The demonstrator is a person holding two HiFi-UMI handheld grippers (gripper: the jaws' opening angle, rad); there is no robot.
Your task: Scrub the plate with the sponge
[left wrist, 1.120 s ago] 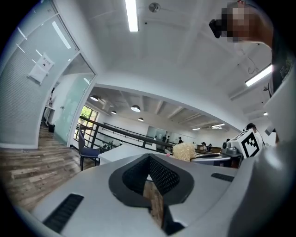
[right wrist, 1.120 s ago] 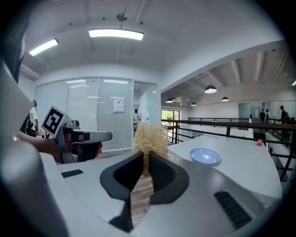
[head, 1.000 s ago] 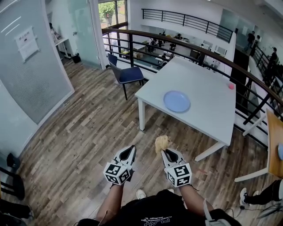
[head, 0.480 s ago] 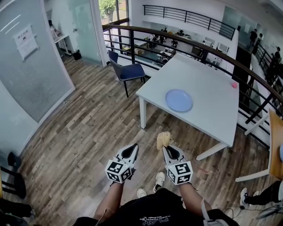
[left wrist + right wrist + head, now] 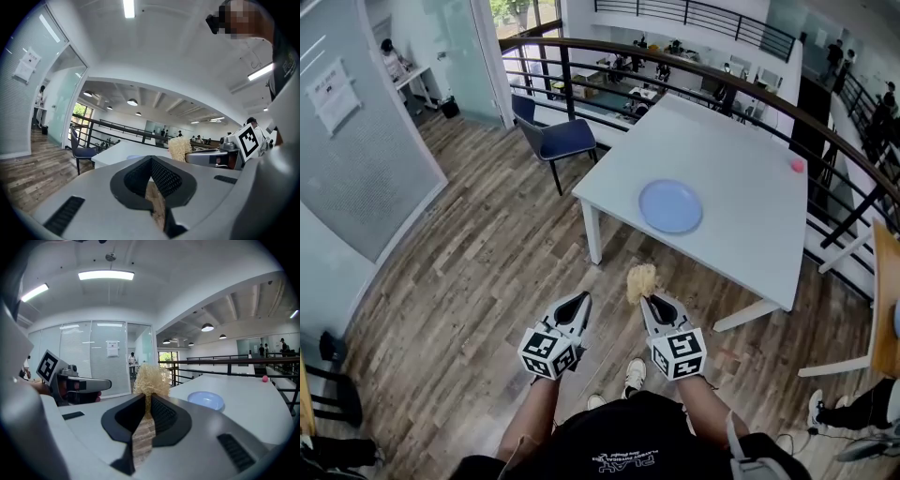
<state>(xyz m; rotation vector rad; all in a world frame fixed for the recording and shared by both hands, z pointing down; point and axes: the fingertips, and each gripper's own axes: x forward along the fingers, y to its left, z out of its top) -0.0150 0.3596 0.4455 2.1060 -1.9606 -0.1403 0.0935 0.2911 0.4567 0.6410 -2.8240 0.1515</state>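
A light blue plate (image 5: pixel 671 206) lies on the white table (image 5: pixel 741 234), near its front left part; the right gripper view shows the plate (image 5: pixel 206 400) ahead to the right. My right gripper (image 5: pixel 643 296) is shut on a tan fibrous sponge (image 5: pixel 641 280), which sticks out past its tips (image 5: pixel 151 379) over the floor, short of the table. The left gripper (image 5: pixel 583 299) is beside it, shut with nothing in it. In the left gripper view the sponge (image 5: pixel 179 148) and the right gripper show to the right.
A blue chair (image 5: pixel 553 139) stands left of the table by a dark railing (image 5: pixel 694 66). A small pink ball (image 5: pixel 797 165) sits at the table's far right. A wooden table edge (image 5: pixel 886 309) is at the right. Glass partitions (image 5: pixel 356 141) line the left.
The view has advanced toward the table, so the plate sits slightly nearer. Both grippers keep their pose, the sponge still held in the right one.
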